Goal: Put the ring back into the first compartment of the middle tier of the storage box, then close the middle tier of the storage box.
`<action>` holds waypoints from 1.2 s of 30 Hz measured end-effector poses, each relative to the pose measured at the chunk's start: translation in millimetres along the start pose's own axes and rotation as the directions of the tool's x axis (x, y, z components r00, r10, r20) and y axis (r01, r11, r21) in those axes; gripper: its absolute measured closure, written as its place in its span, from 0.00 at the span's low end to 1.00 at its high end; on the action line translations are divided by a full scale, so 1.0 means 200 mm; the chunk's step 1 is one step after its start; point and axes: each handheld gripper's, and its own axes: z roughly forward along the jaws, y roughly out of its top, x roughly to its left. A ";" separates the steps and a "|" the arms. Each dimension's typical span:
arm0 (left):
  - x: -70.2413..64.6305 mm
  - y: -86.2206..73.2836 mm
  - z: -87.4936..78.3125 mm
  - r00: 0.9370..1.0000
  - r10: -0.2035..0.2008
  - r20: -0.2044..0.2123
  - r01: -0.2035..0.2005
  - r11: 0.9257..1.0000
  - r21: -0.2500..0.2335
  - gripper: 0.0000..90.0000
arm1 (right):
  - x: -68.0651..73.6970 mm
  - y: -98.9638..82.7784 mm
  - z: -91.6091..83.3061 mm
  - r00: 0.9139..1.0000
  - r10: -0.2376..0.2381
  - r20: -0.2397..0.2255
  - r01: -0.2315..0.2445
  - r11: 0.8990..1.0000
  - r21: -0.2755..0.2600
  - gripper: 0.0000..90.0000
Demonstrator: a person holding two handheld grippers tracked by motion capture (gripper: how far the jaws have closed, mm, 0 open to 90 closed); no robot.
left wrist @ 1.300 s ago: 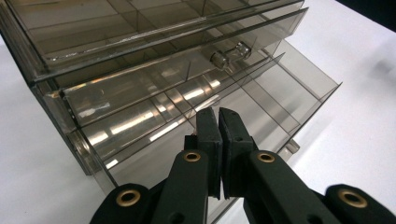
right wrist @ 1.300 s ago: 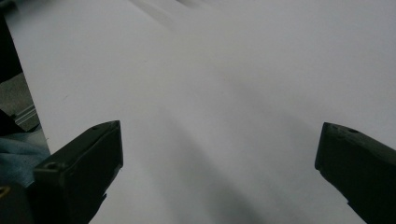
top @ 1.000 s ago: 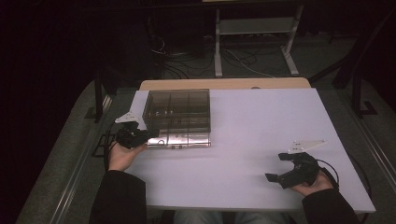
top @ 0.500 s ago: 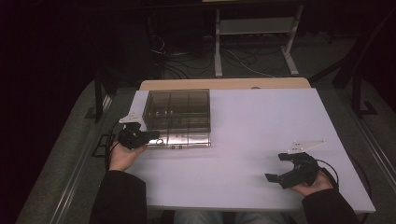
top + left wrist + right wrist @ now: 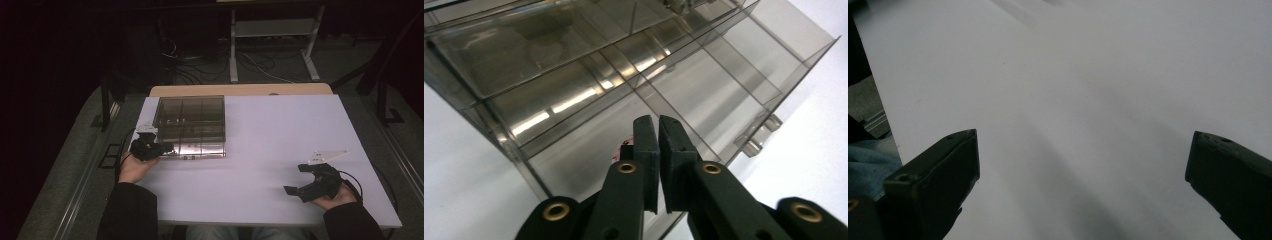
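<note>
A clear smoky plastic compartment box [image 5: 190,125] lies on the white table [image 5: 280,140] at its far left. My left gripper [image 5: 167,147] rests at the box's near left corner. In the left gripper view its jaws [image 5: 658,122] are pressed almost together above the lid and dividers of the box [image 5: 574,75], with nothing visible between them; a small reddish speck sits beside the left jaw. My right gripper [image 5: 295,179] is held at the near right of the table, open, and its jaws [image 5: 1083,150] span bare white tabletop.
Two small latches [image 5: 756,145] stick out of the box's near side. A wooden strip [image 5: 240,90] borders the table's far edge. Behind it stand a white metal frame [image 5: 272,30] and floor cables [image 5: 200,70]. The table's near edge [image 5: 280,222] runs by my forearms.
My left gripper has edged slightly right, closer to the box's near corner. The right gripper has stayed in place.
</note>
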 end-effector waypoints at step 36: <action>-0.24 -0.02 -0.08 0.995 0.018 0.098 -0.001 0.985 -0.173 0.52 | 0.00 0.00 -0.01 1.000 0.003 0.000 -0.003 1.000 -0.008 0.00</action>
